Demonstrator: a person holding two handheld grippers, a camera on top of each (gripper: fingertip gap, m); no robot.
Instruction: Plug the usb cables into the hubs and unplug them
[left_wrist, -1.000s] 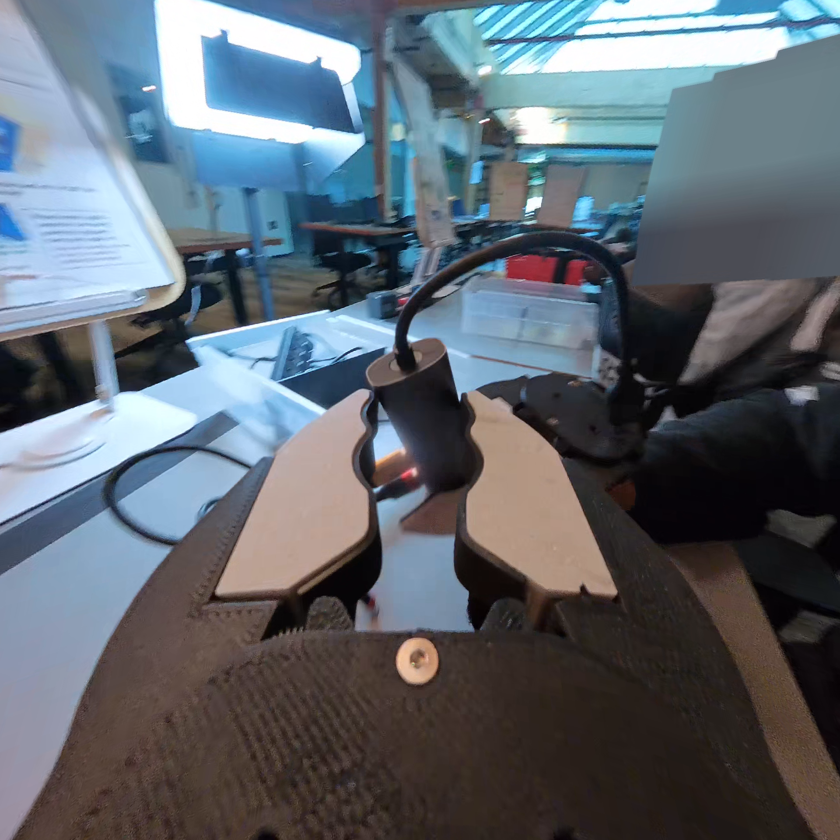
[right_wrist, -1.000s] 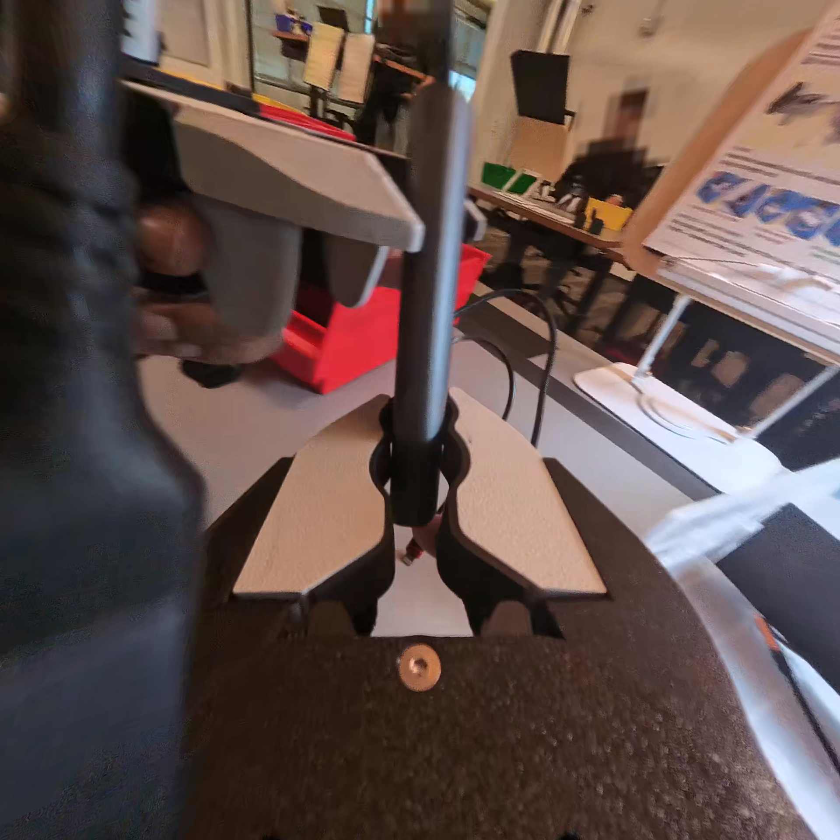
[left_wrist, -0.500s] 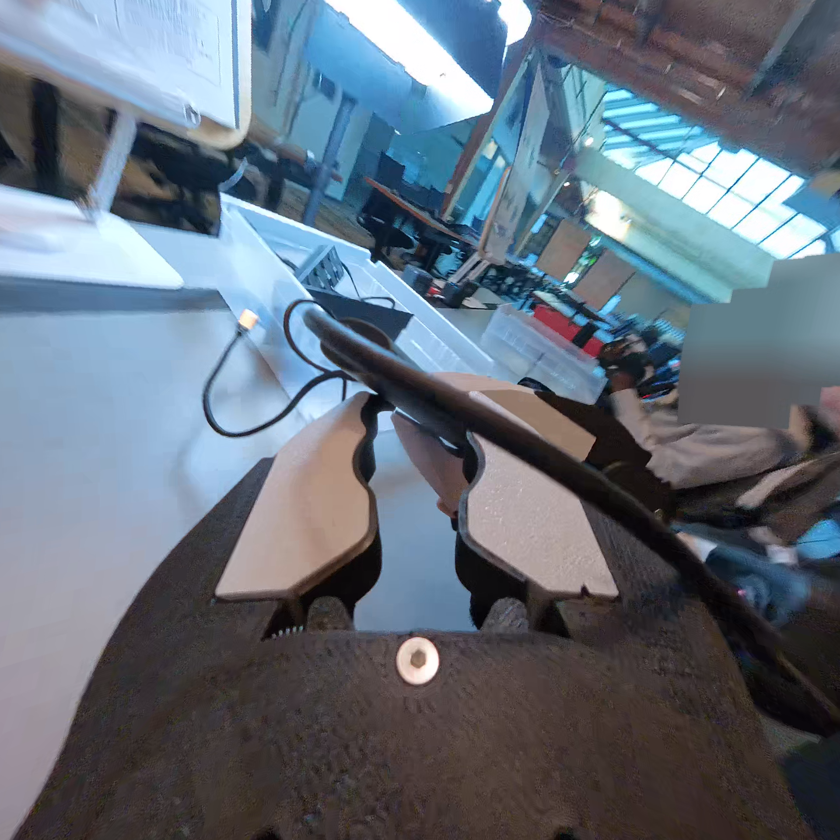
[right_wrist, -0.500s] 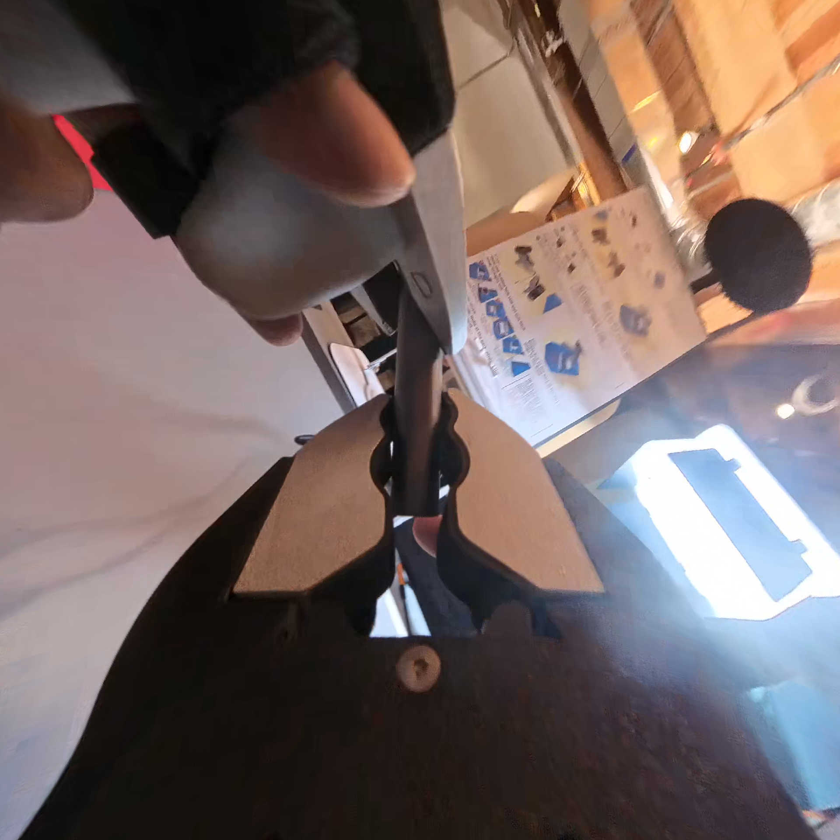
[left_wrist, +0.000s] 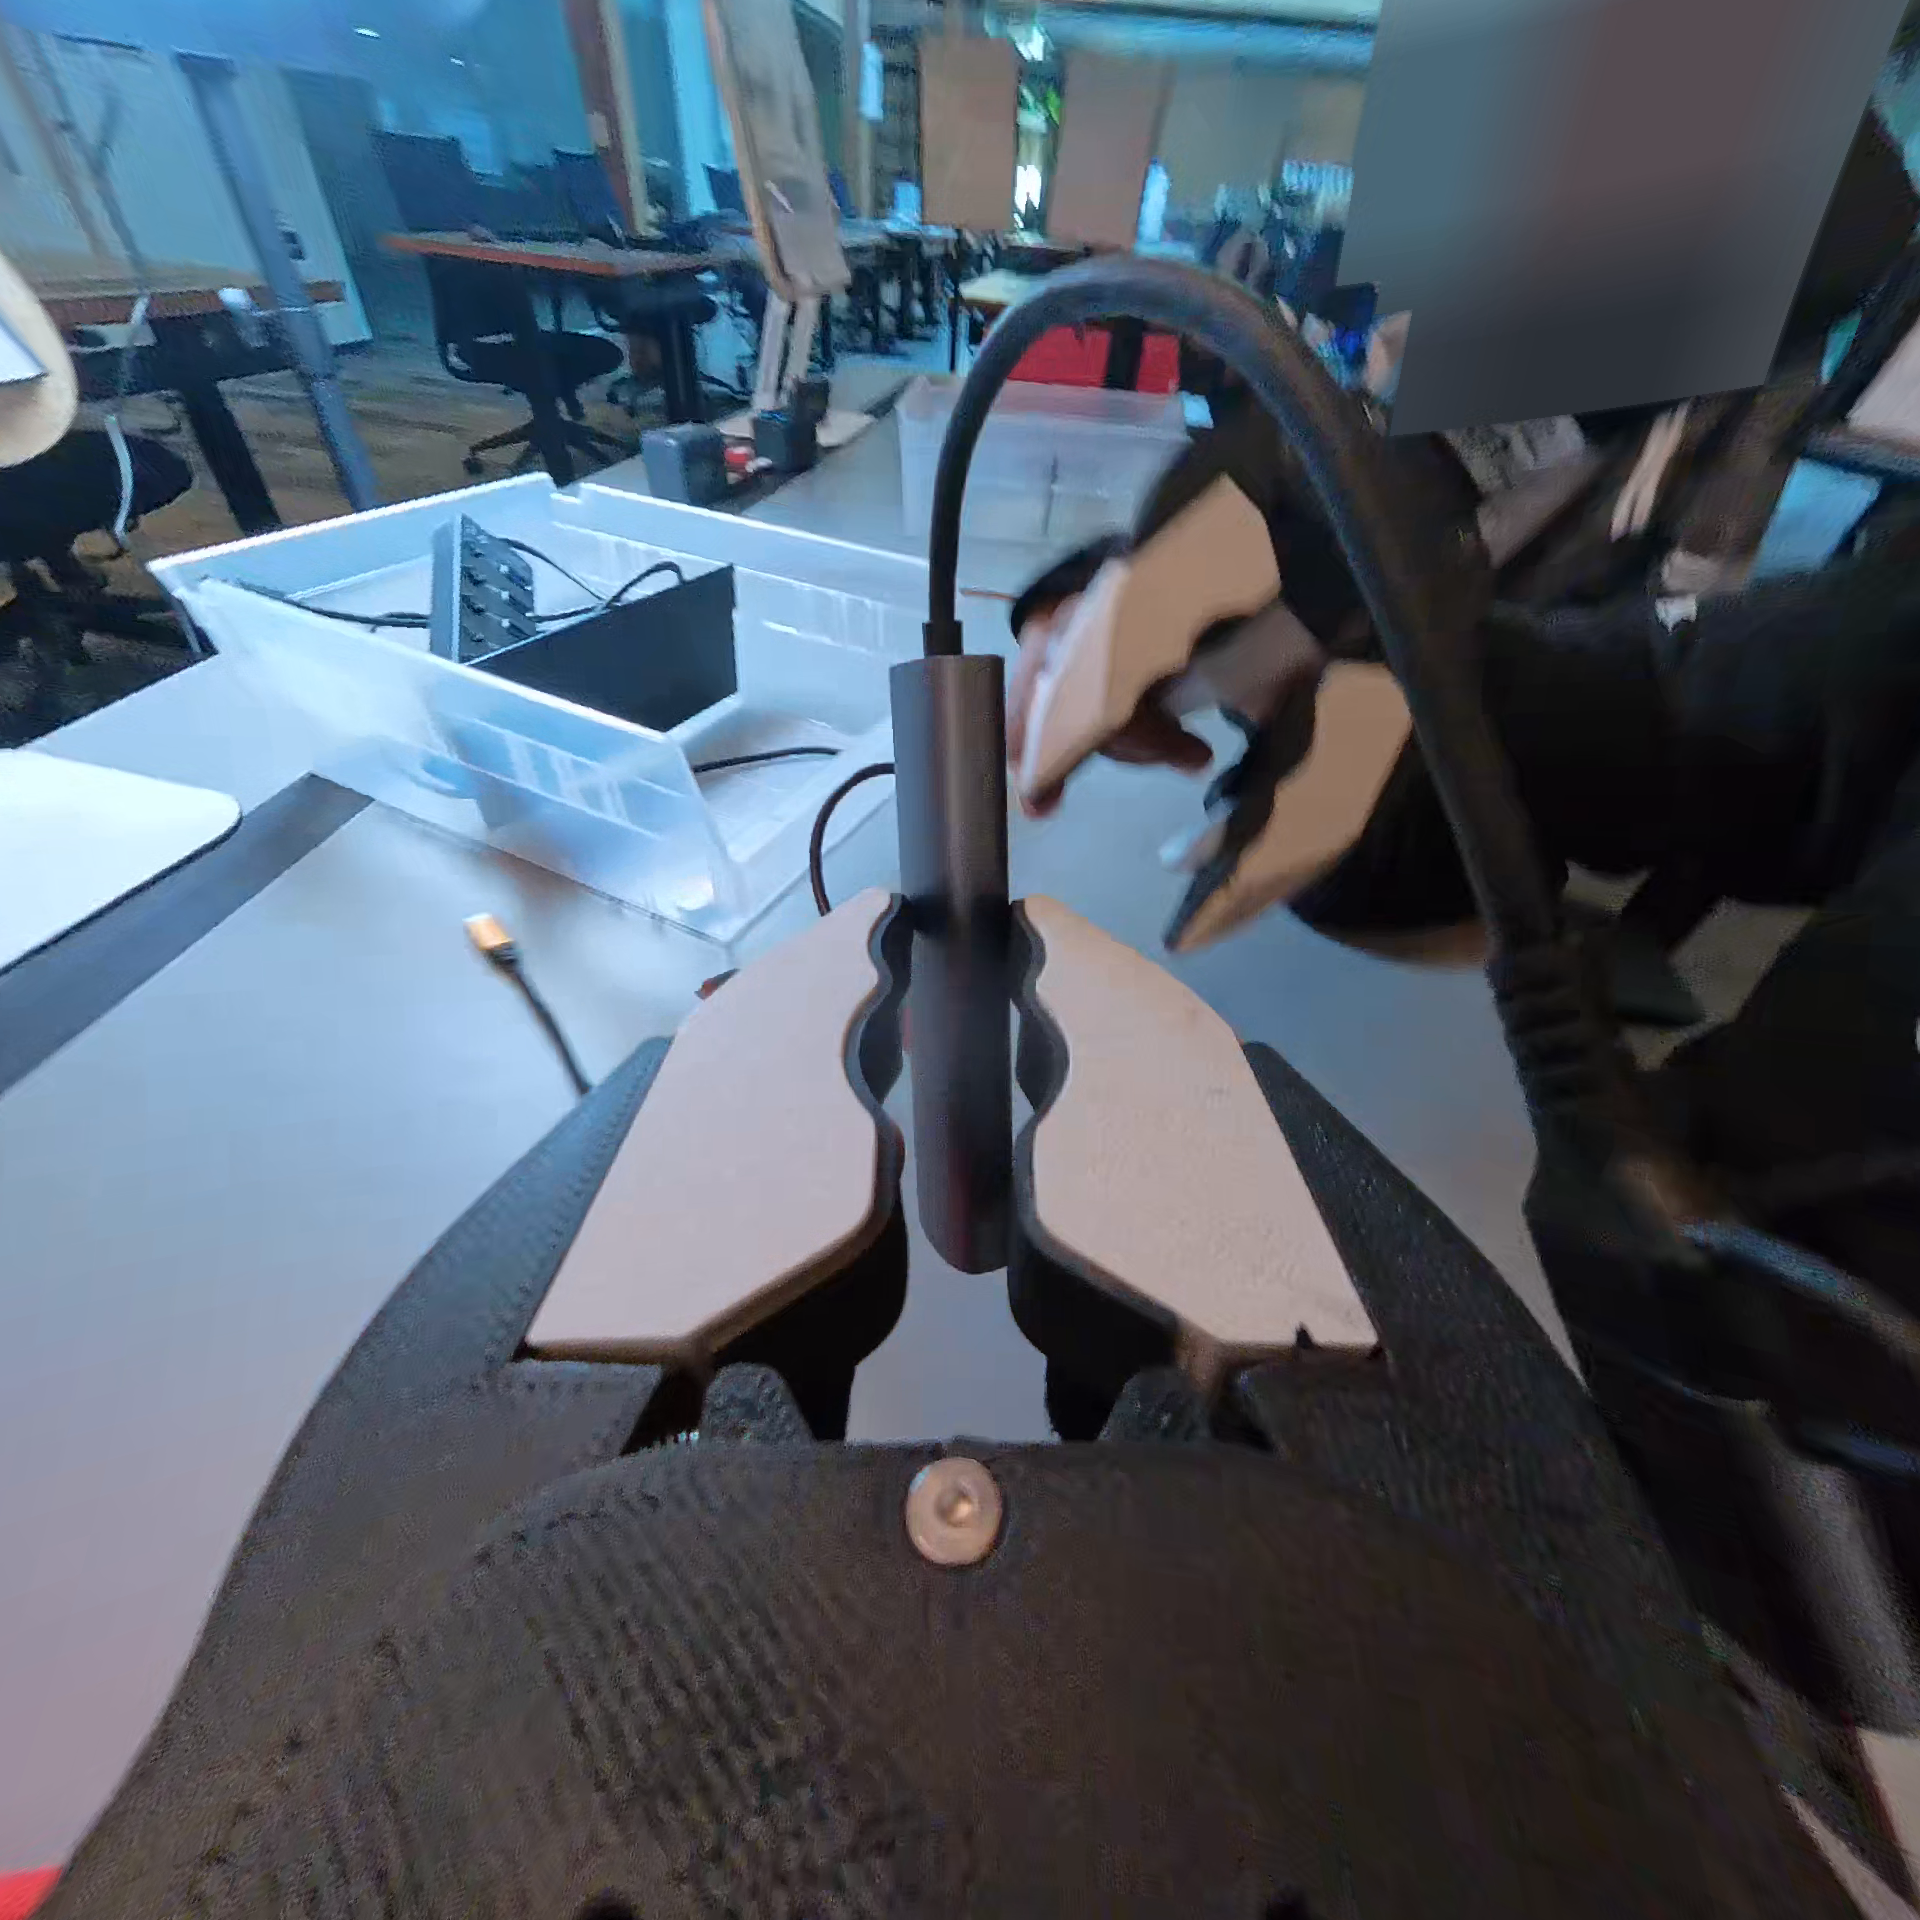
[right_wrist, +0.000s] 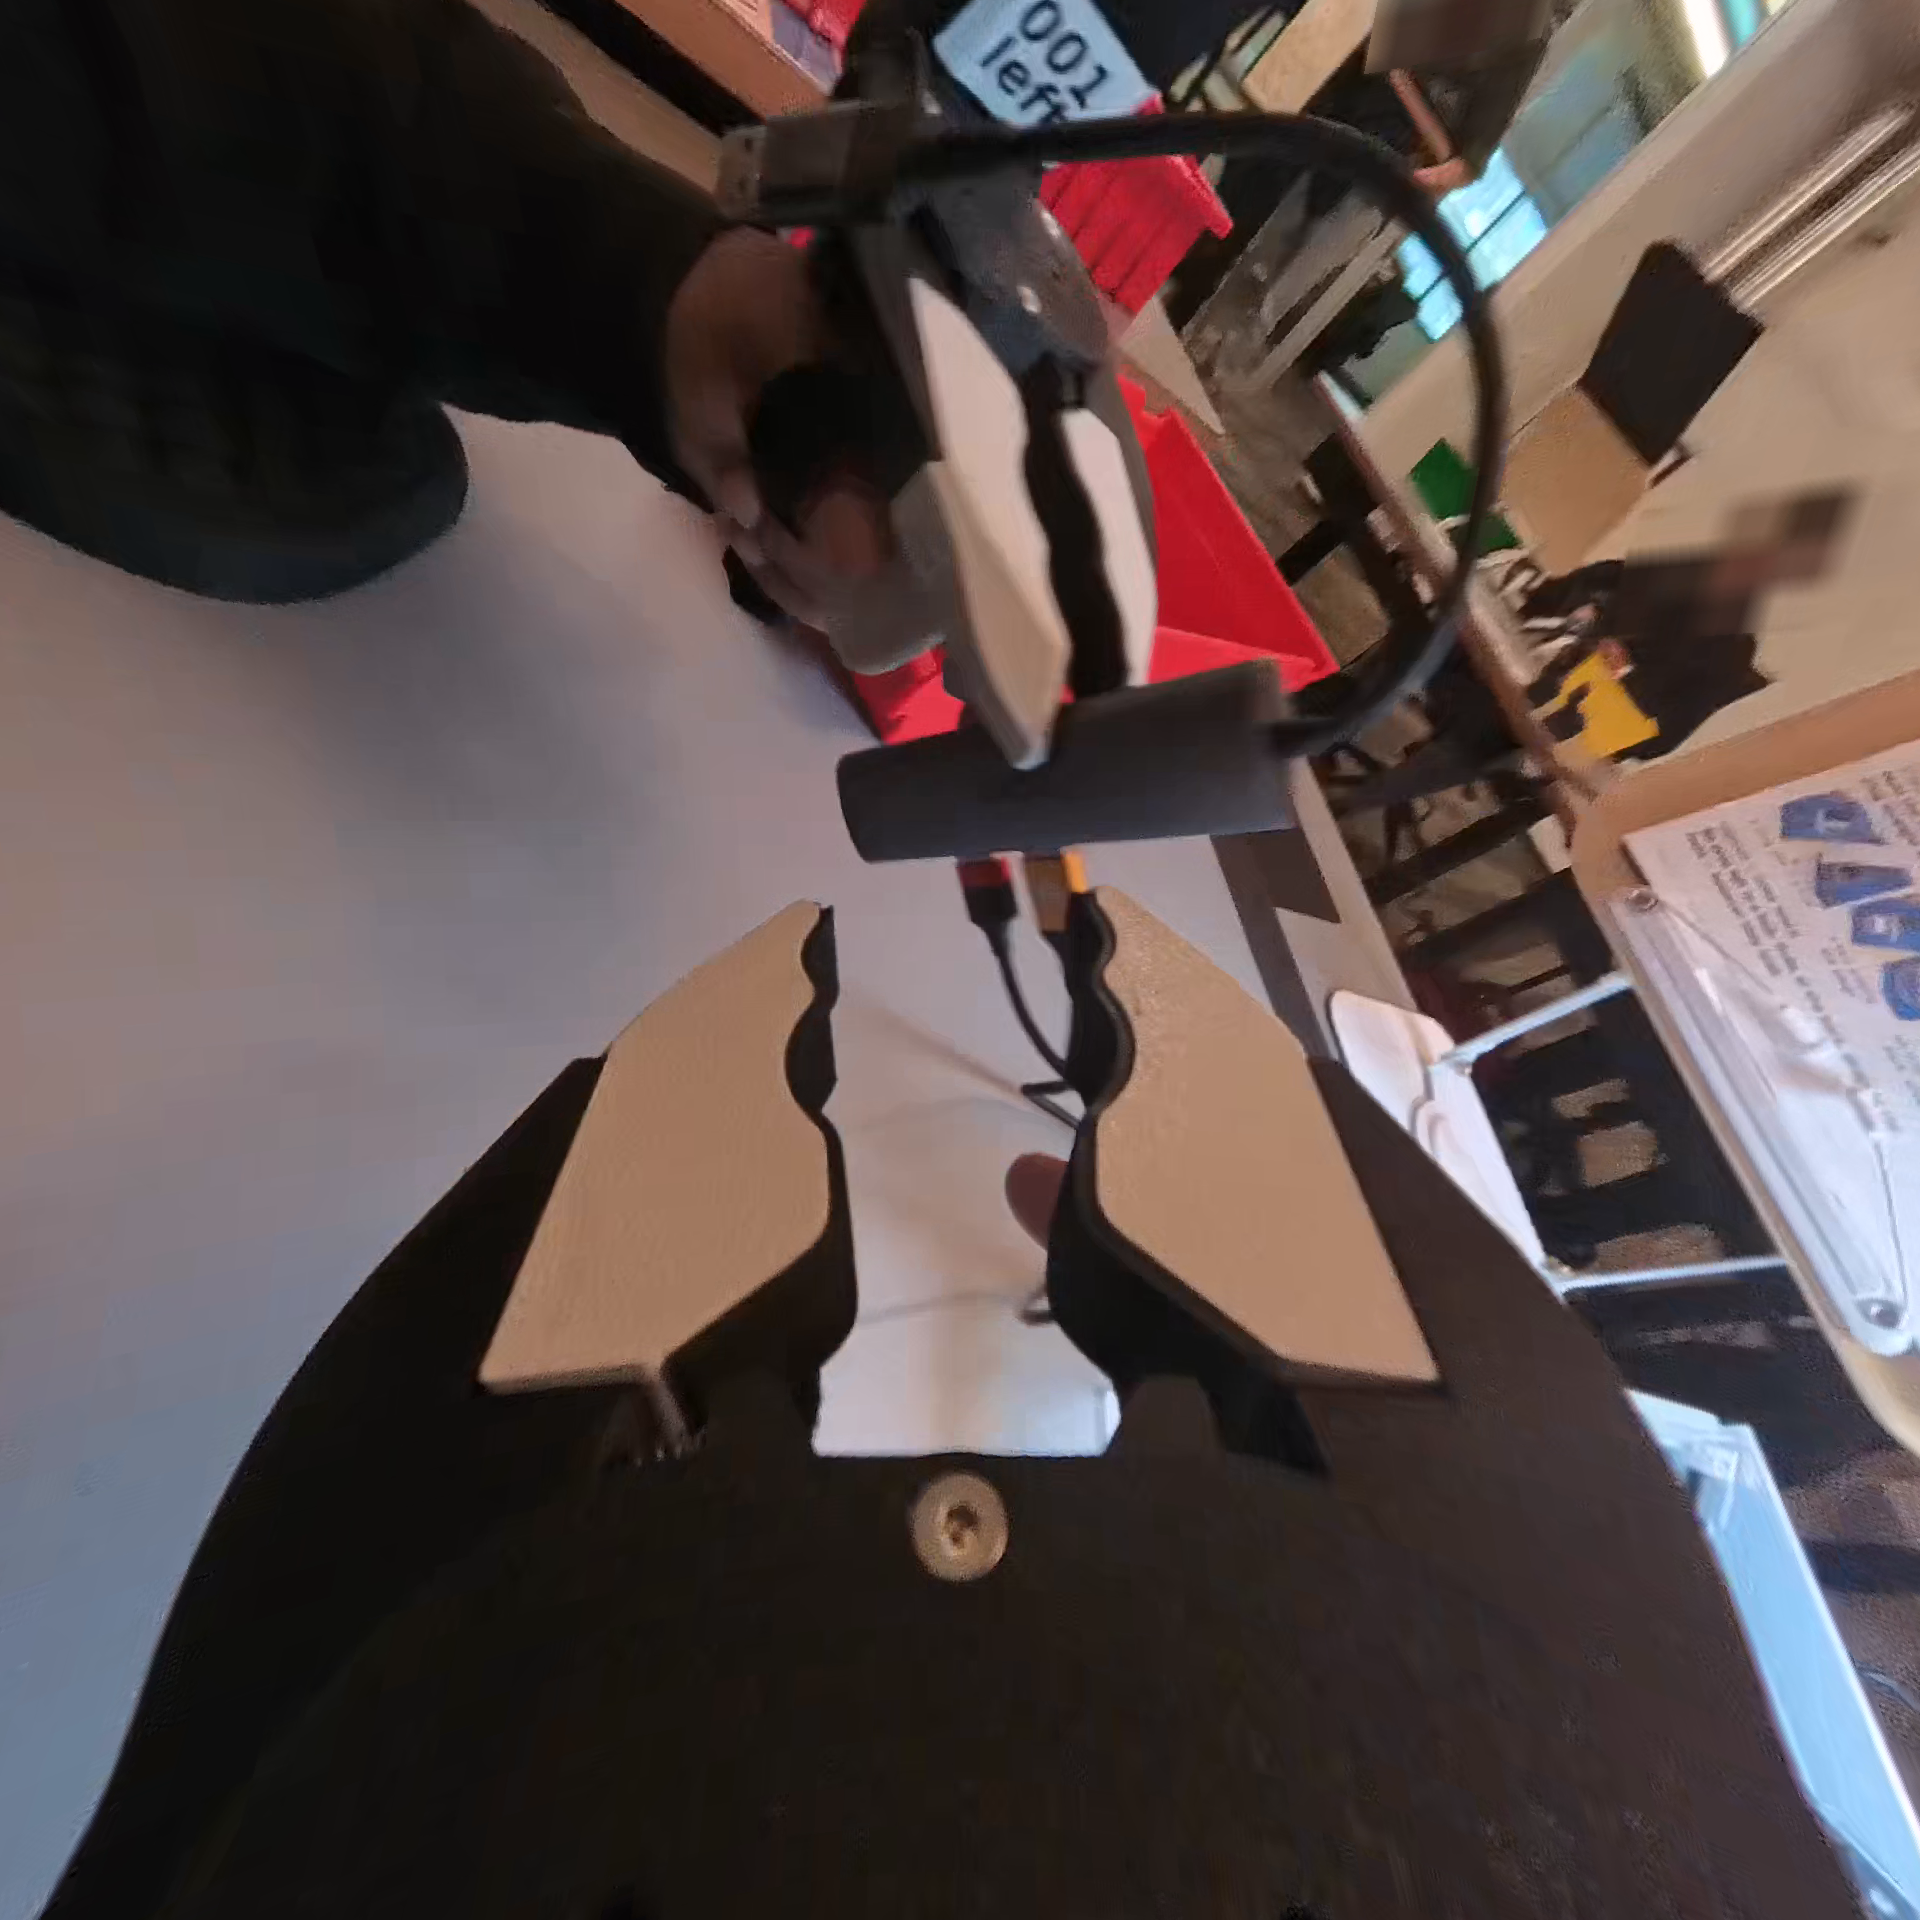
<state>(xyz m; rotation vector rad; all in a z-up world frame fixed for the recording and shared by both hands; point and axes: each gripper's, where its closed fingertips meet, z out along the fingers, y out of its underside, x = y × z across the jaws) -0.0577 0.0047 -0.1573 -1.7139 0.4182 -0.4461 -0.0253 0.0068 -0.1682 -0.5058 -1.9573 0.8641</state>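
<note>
Desks and chairs fill the room behind your grey table (left_wrist: 260, 1091), where a clear bin (left_wrist: 436, 665) sits toward the left edge. Your left gripper (left_wrist: 956, 935) clamps the dark hub (left_wrist: 951, 831) upright above the table. Your right gripper (right_wrist: 961, 925) is spread and empty, just short of the two plugs (right_wrist: 1023, 883) in that hub.

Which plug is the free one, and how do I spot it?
Find the clear plastic bin on the grey table, left of the left tool. Before its near corner lies a thin black cable ending in a gold plug. Unlike the red plug and orange plug seated in the dark hub that tool grips, it lies loose on the tabletop.
</note>
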